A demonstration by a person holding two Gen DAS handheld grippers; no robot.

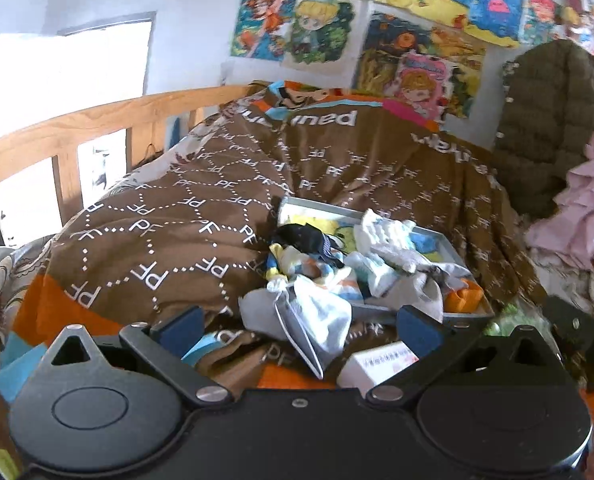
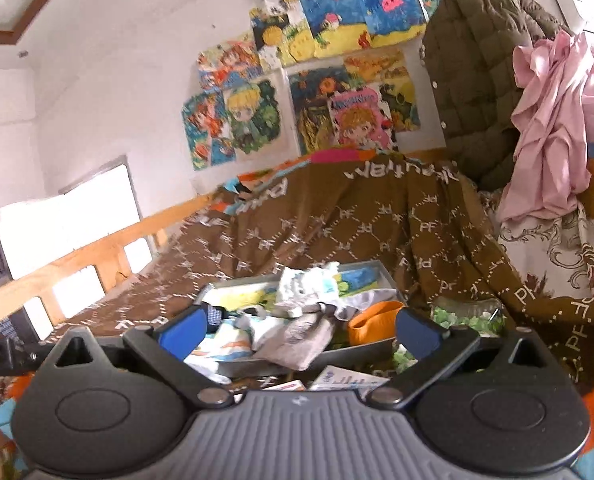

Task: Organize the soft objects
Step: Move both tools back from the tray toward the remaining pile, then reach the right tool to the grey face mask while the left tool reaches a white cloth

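a grey tray [image 1: 449,240] lies on a brown blanket [image 1: 169,224] spread over a bed, heaped with small soft items. in the left wrist view a black sock [image 1: 309,238] sits at the tray's left edge, a white ribbed sock [image 1: 381,234] lies across the middle, and a grey sock [image 1: 425,280] is beside an orange piece [image 1: 467,294] in the near right corner. a striped sock [image 1: 321,272] spills over the near-left rim. a white cloth [image 1: 317,320] lies outside the tray on the blanket, its long axis running from the tray's near-left corner toward the camera, narrow end nearest the lens. a white box [image 1: 377,364] rests just beside it.

the left gripper [image 1: 297,330] hovers with its blue pads wide apart on either side of the white cloth, holding nothing. the right gripper [image 2: 299,326] is likewise spread wide and empty, its pads framing the tray [image 2: 377,270]; the orange piece [image 2: 371,322] is near its right pad, the grey sock [image 2: 301,338] drapes over the near rim.

a wooden rail [image 1: 57,128] edges the bed. drawings [image 2: 257,92] cover the wall, and a green jacket [image 2: 477,80] and pink garment [image 2: 549,120] hang at right.
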